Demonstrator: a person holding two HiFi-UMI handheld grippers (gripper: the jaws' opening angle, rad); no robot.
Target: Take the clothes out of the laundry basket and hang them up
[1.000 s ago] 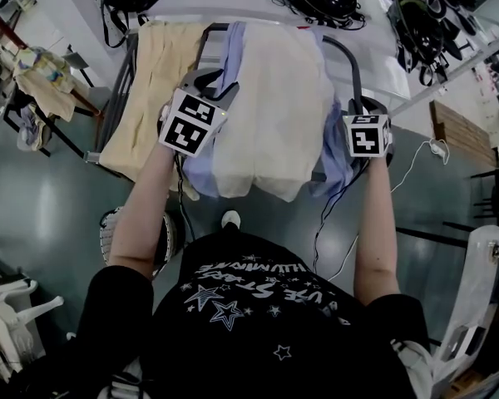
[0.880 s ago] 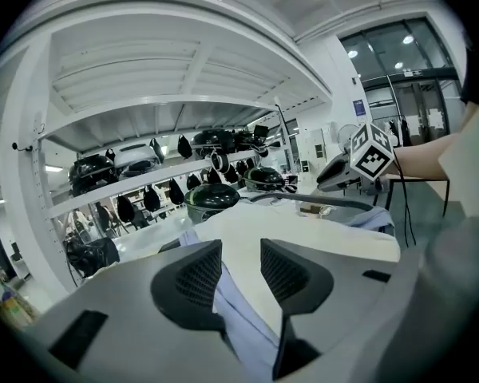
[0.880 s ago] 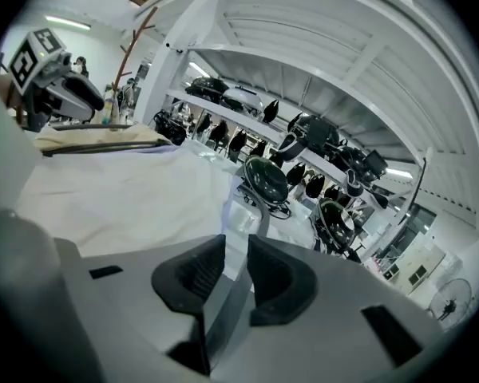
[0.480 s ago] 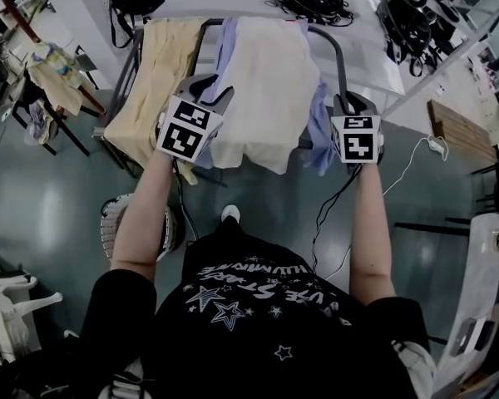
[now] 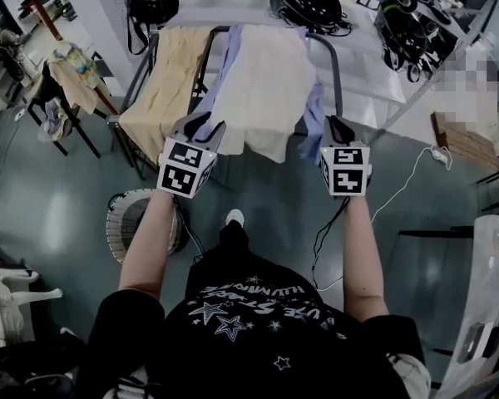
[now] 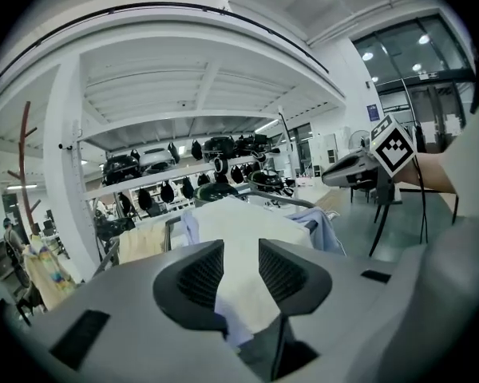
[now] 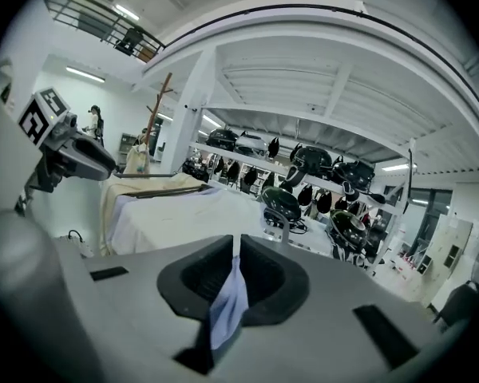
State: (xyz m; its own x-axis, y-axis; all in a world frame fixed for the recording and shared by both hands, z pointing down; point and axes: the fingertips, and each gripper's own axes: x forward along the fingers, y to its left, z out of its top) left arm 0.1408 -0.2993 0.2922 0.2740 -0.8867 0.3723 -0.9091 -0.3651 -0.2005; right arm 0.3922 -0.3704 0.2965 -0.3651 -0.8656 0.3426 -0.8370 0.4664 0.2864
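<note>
Down at the left of the head view, the wire laundry basket (image 5: pixel 125 223) stands on the floor, well apart from both grippers. The work is at the drying rack (image 5: pixel 335 69). Just right of the yellow garment (image 5: pixel 162 98), the left gripper (image 6: pixel 239 274) has its jaws narrowly apart round what looks like a fold of the pale blue shirt (image 5: pixel 218 86). That looks a loose hold, so I would firm it before any pull. The shirt lies over the rack beneath a cream garment (image 5: pixel 266 90), so any pull should be even and gentle, or the cream one may slide off. The right gripper (image 7: pixel 235 266) has just been closing its jaws and pinches a thin edge of the same shirt. Keep both corners level, with the cloth taut between them.
</note>
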